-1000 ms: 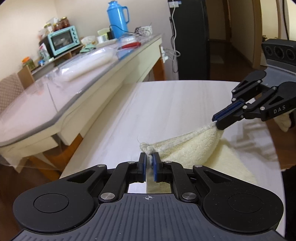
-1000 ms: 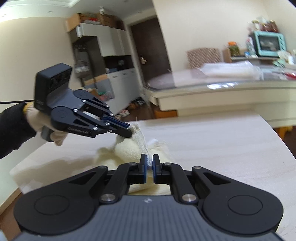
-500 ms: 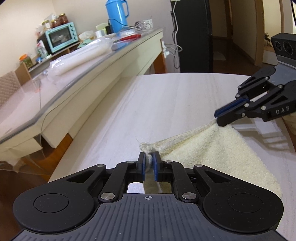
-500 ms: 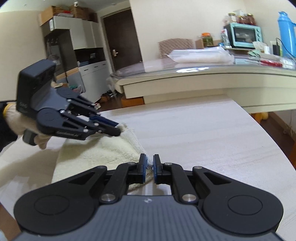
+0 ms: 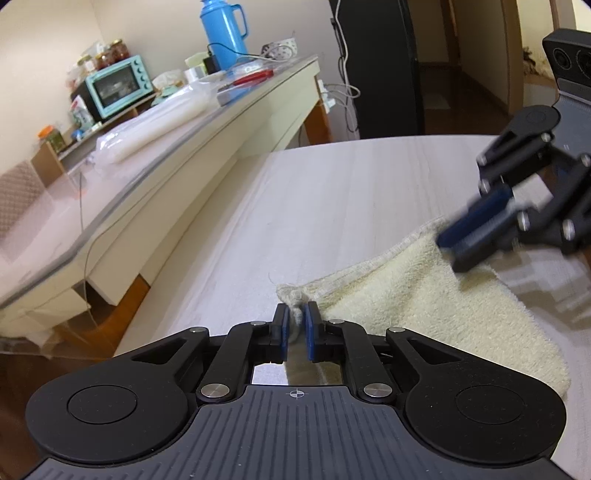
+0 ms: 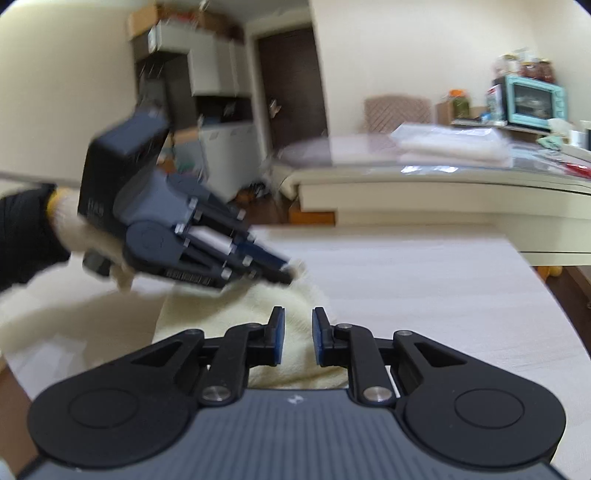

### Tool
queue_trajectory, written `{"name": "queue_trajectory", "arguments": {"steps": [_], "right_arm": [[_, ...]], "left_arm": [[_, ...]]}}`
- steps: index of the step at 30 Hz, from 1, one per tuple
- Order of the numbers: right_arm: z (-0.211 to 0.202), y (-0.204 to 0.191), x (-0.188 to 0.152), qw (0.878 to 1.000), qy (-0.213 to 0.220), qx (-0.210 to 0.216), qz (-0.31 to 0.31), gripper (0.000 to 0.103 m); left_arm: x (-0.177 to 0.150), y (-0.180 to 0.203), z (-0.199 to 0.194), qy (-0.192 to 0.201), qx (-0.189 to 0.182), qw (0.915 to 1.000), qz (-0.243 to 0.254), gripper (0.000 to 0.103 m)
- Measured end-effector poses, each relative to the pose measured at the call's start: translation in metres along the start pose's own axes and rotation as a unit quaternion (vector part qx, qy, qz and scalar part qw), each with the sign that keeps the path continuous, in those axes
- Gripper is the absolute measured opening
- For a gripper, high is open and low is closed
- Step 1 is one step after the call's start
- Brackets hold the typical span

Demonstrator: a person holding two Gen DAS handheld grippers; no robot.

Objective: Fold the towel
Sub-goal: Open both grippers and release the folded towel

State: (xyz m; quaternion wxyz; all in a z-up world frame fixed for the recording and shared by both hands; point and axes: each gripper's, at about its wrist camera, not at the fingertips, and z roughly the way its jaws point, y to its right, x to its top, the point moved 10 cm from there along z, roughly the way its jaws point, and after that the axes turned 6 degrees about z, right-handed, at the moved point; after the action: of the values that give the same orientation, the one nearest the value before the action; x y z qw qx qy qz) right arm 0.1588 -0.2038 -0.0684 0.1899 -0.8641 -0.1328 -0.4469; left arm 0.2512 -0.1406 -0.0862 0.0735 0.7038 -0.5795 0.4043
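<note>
Two hand-held grippers, one towel, one table. Listed left to right as seen from the left wrist.

Side counter [image 5: 155, 177]: pale, glass-topped, running along the left. Carries a mint toaster oven [image 5: 118, 85], a blue thermos [image 5: 223, 31] and a clear plastic bundle [image 5: 147, 129].

Table [image 5: 314, 192]: light wood grain, bare surface beyond the cloth.

Left gripper [image 5: 294, 330]: blue pads drawn close together with a bunched corner of the towel [image 5: 424, 299] pinched between them, low over the table. Seen from the right wrist as a blurred dark body [image 6: 284, 271], tip at the far edge of the cloth, held by a hand in a white glove [image 6: 79, 232].

Towel: cream terry, lying flat on the table, spread from the pinched corner rightward; hemmed edge runs up toward the other gripper.

Right gripper [image 5: 452, 247]: motion-blurred at the right, tip at the towel's far hem. In its own view [image 6: 298, 338] the fingers stand apart, nothing between them, towel [image 6: 280, 306] lying below.
</note>
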Motion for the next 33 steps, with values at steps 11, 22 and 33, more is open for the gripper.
{"name": "queue_trajectory", "arguments": {"steps": [11,22,33], "right_arm": [[-0.013,-0.019,-0.015,0.999,-0.016,-0.003,-0.037,0.018],[-0.005,-0.004,0.011,0.997,0.019,-0.018,-0.074,0.018],[-0.009,-0.062,-0.012,0.991,-0.004,0.078,-0.107,0.019]], "left_arm": [[0.0,-0.018,-0.042,0.034,0.037,0.9956,-0.079,0.039],[-0.036,0.047,-0.076,0.002,0.055,0.9848,-0.165,0.037],[-0.047,0.048,-0.082,0.011,0.051,0.9813,-0.185,0.037]]}}
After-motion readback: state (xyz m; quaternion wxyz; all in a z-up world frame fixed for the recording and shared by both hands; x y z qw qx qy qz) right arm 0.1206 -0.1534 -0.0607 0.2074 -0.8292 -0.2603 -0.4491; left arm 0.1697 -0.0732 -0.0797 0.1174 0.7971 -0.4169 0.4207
